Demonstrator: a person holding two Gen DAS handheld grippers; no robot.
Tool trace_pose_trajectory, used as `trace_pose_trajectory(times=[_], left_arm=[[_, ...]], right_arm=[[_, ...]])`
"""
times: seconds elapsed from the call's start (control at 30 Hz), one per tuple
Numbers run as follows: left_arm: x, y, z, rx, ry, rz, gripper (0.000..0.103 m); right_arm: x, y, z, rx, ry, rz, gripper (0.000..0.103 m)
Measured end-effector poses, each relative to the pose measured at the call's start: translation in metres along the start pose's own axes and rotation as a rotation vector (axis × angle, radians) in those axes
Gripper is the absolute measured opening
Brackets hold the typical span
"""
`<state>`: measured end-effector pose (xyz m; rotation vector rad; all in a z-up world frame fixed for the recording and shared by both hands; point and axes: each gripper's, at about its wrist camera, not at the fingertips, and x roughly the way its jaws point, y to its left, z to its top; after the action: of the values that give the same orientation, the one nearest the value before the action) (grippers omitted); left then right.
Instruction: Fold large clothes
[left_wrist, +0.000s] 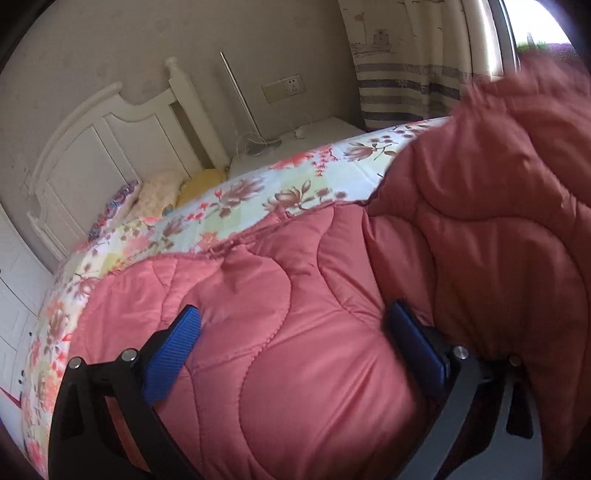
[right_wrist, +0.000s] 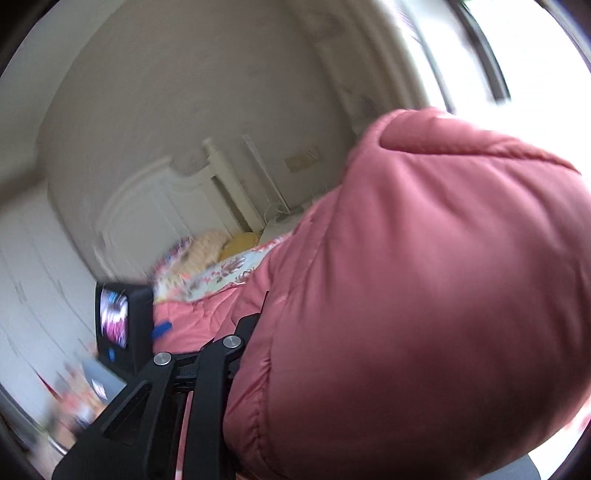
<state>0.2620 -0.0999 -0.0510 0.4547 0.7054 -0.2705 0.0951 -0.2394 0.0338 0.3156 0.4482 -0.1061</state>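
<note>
Left wrist view: the left gripper (left_wrist: 291, 350) stands spread over the pink quilted coat (left_wrist: 280, 332), which lies on the floral bed (left_wrist: 236, 192) by a white headboard (left_wrist: 110, 147). The right gripper (right_wrist: 258, 332) pinches a raised fold of the coat; its fingertips are buried and blurred.

Floral-sheeted bed (left_wrist: 236, 206): pink quilted coat (left_wrist: 295, 332), pillows (left_wrist: 162, 188).

Your right gripper (right_wrist: 258, 325) is clamped on the pink quilted coat (right_wrist: 424, 295), fabric bulging over the fingers & filling most of frame. Left gripper (right_wrist: 125, 325) sits at lower left, bed (right_wrist: 229, 271) behind, blurry.
</note>
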Motion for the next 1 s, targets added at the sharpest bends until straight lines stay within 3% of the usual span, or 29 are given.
trace_pose_trajectory(times=[0.13, 0.27, 0.33, 0.43, 0.5, 0.6, 0.7, 0.77, 0.8, 0.87, 0.9, 0.93, 0.97, 1.0], left_arm=[[0.003, 0.007, -0.001, -0.034, 0.013, -0.032, 0.101], [0.002, 0.011, 0.0, -0.053, 0.016, -0.057, 0.101], [0.003, 0.024, 0.001, -0.106, 0.028, -0.123, 0.101], [-0.018, 0.073, -0.002, -0.288, 0.004, -0.225, 0.098], [-0.04, 0.105, -0.009, -0.357, -0.049, -0.217, 0.099], [-0.063, 0.165, -0.032, -0.445, -0.108, -0.073, 0.101], [-0.044, 0.217, -0.06, -0.55, -0.012, -0.071, 0.097], [-0.049, 0.247, -0.078, -0.632, -0.016, -0.051, 0.093], [-0.061, 0.264, -0.085, -0.682, -0.057, -0.037, 0.093], [-0.081, 0.285, -0.084, -0.711, -0.125, -0.035, 0.093], [-0.093, 0.291, -0.078, -0.692, -0.161, -0.05, 0.095], [-0.104, 0.293, -0.067, -0.648, -0.19, -0.078, 0.096], [-0.113, 0.293, -0.055, -0.596, -0.211, -0.108, 0.099], [-0.124, 0.286, -0.044, -0.54, -0.232, -0.145, 0.101]], right_arm=[[0.001, 0.062, 0.004, -0.239, -0.032, -0.051, 0.035], [0.009, 0.089, -0.002, -0.327, -0.034, -0.083, 0.035], [0.01, 0.103, -0.005, -0.37, -0.033, -0.11, 0.035], [0.01, 0.121, -0.006, -0.428, -0.036, -0.135, 0.035], [0.01, 0.131, -0.007, -0.462, -0.032, -0.156, 0.035], [0.012, 0.151, -0.013, -0.521, -0.022, -0.19, 0.036], [0.018, 0.185, -0.026, -0.639, -0.023, -0.207, 0.036], [0.024, 0.219, -0.047, -0.786, -0.014, -0.217, 0.039], [0.029, 0.233, -0.061, -0.871, 0.002, -0.223, 0.046], [0.05, 0.265, -0.111, -1.155, 0.058, -0.255, 0.058], [0.062, 0.276, -0.144, -1.319, 0.1, -0.272, 0.075], [0.072, 0.281, -0.176, -1.473, 0.101, -0.313, 0.079], [0.073, 0.287, -0.198, -1.569, 0.041, -0.345, 0.074], [0.074, 0.293, -0.203, -1.584, 0.039, -0.354, 0.071]])
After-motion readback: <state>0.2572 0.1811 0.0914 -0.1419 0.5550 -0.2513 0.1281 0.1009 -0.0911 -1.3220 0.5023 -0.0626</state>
